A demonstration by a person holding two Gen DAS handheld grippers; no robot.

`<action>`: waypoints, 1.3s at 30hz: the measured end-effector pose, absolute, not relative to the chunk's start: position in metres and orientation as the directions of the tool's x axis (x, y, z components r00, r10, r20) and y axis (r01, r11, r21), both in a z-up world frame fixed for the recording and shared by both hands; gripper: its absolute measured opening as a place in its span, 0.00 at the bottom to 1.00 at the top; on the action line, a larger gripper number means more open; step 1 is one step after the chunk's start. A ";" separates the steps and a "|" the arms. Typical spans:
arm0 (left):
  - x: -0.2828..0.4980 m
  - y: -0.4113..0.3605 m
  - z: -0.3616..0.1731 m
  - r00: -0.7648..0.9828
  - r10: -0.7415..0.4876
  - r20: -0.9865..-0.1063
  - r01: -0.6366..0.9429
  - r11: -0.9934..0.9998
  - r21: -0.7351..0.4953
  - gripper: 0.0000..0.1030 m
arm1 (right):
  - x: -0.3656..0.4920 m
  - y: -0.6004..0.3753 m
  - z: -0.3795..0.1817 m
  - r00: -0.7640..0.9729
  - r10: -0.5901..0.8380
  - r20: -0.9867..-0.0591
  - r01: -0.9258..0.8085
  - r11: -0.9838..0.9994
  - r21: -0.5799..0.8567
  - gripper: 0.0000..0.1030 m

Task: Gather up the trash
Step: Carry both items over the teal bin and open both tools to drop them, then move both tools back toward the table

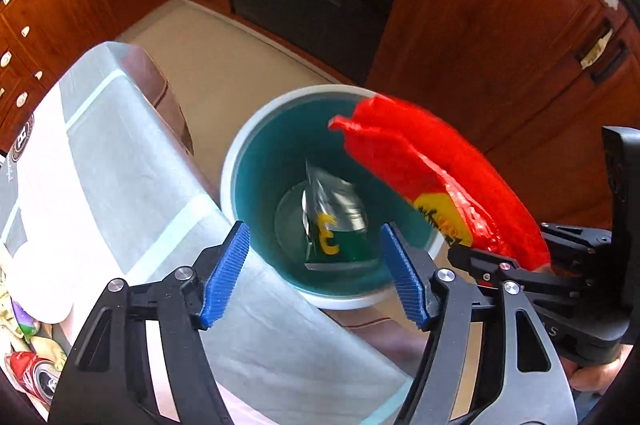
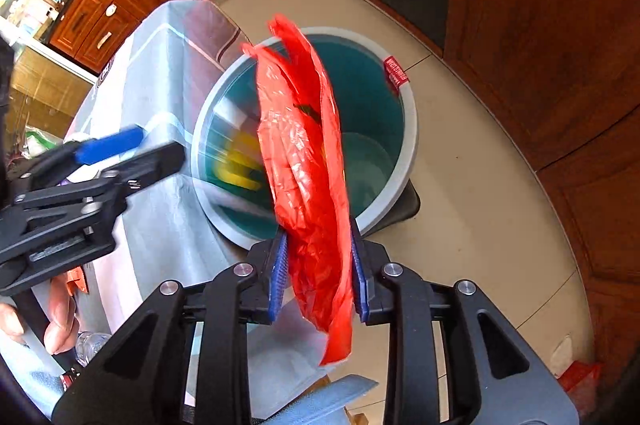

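On your left lies the grey cloth-covered table [image 1: 120, 161]. Your left gripper [image 1: 316, 273] hangs over the round teal bin with a pale rim [image 1: 256, 161], jaws wide with nothing between them; a silver-and-green foil wrapper [image 1: 332, 217] is inside the bin, blurred. To the right, your right gripper [image 2: 318, 273] has its jaws narrow around a crumpled red plastic bag [image 2: 304, 153], above the bin's rim.

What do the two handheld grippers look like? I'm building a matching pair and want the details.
Both match: the left gripper and right gripper have black angular linkage arms with triangular cut-outs and silver round pivot pins. Their jaws carry blue ribbed pads. A bare hand grips a black handle; no sleeve shows.
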State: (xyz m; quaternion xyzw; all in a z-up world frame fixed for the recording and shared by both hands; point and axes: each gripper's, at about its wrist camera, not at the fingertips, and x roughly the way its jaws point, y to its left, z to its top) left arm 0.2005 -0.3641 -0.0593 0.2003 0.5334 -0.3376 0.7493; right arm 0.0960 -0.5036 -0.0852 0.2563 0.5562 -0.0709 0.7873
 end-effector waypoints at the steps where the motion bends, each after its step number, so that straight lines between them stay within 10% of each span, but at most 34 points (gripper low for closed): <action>1: 0.202 -0.361 -0.059 0.193 -0.295 -0.936 0.719 0.691 -0.069 0.70 | 0.097 -0.504 -0.089 0.370 0.176 -0.912 0.397 0.858 0.326 0.28; 7: 0.201 -0.349 -0.050 0.223 -0.290 -0.931 0.708 0.704 -0.050 0.83 | 0.103 -0.497 -0.091 0.373 0.178 -0.911 0.388 0.862 0.327 0.36; 10: 0.201 -0.340 -0.044 0.231 -0.303 -0.925 0.704 0.708 -0.057 0.89 | 0.105 -0.495 -0.088 0.386 0.168 -0.907 0.394 0.859 0.326 0.69; 15: 0.197 -0.337 -0.035 0.239 -0.318 -0.918 0.704 0.707 -0.062 0.93 | 0.103 -0.496 -0.083 0.392 0.155 -0.907 0.432 0.839 0.331 0.83; 39: 0.155 -0.193 0.004 0.320 -0.334 -0.886 0.585 0.806 -0.093 0.96 | 0.077 -0.382 -0.024 0.406 0.198 -0.892 0.243 0.918 0.315 0.86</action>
